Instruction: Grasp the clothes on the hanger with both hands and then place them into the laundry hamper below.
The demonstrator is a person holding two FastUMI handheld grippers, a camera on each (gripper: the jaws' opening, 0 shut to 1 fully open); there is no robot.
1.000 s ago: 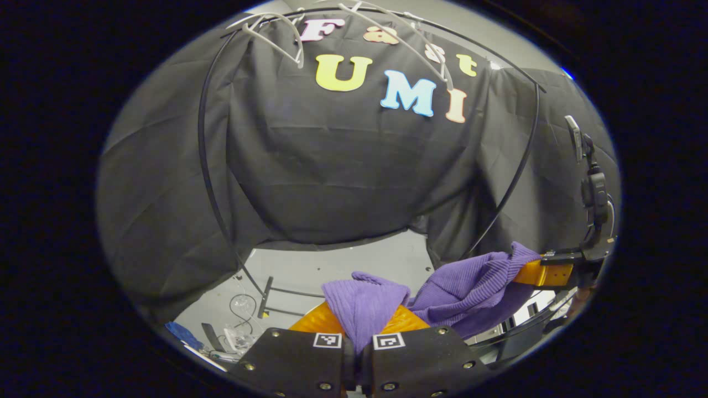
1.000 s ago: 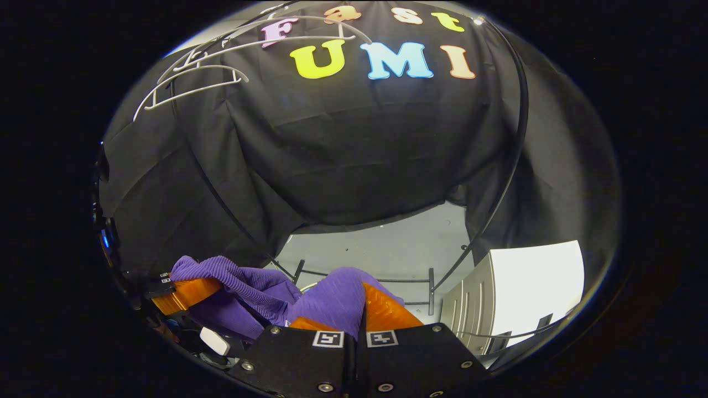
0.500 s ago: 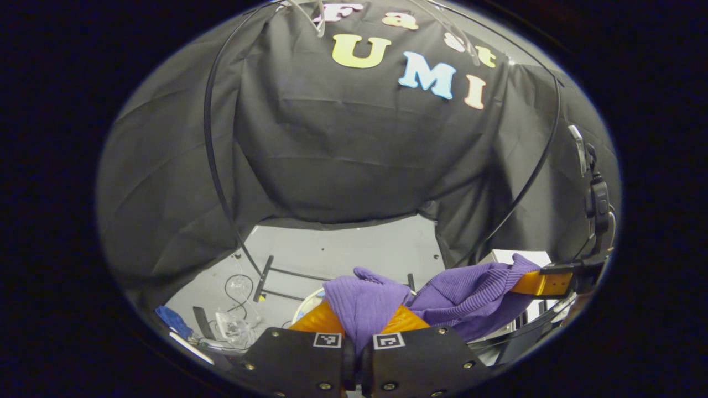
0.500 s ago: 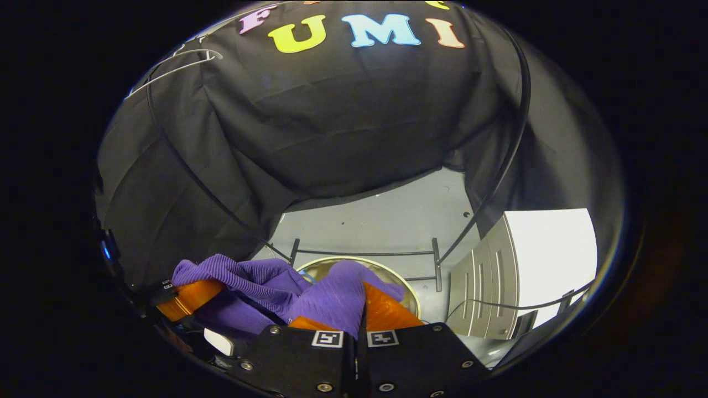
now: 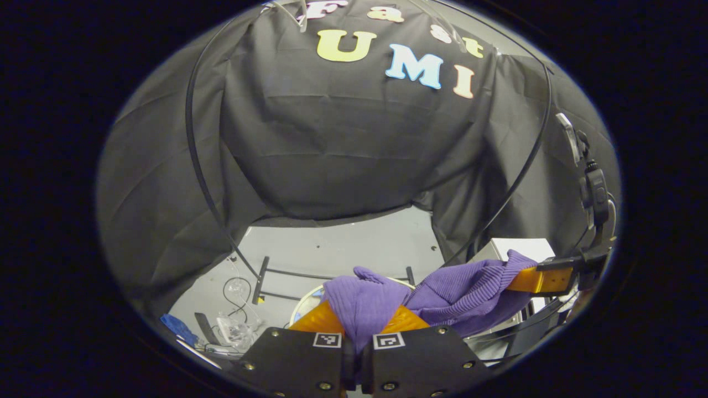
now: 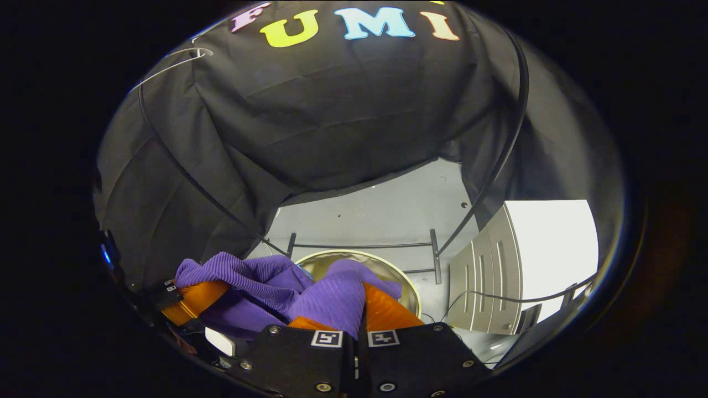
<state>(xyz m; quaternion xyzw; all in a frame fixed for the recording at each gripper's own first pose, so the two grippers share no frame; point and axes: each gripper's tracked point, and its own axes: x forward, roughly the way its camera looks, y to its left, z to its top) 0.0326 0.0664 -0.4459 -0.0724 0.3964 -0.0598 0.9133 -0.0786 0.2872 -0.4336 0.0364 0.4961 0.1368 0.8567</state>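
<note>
Carrying the purple ribbed knit garment [image 5: 459,290] down toward the round, light-rimmed laundry hamper [image 6: 406,287], one end pinched in each gripper.

We reckon the trick here is to bring both hands down together and centre the bundle over the hamper's opening before letting go, so no loose end drapes over the rim. The left gripper [image 5: 358,315] has its fingers clamped on a bunch of the fabric, and the right gripper [image 6: 360,307] is squeezed tight on the other end. The cloth sags in a short slack span between them, hanging above the hamper's near rim. Both grippers sit low, close together, angled slightly down over the grey floor [image 6: 376,215], in front of the black garment rack's foot bar [image 6: 359,246].
</note>
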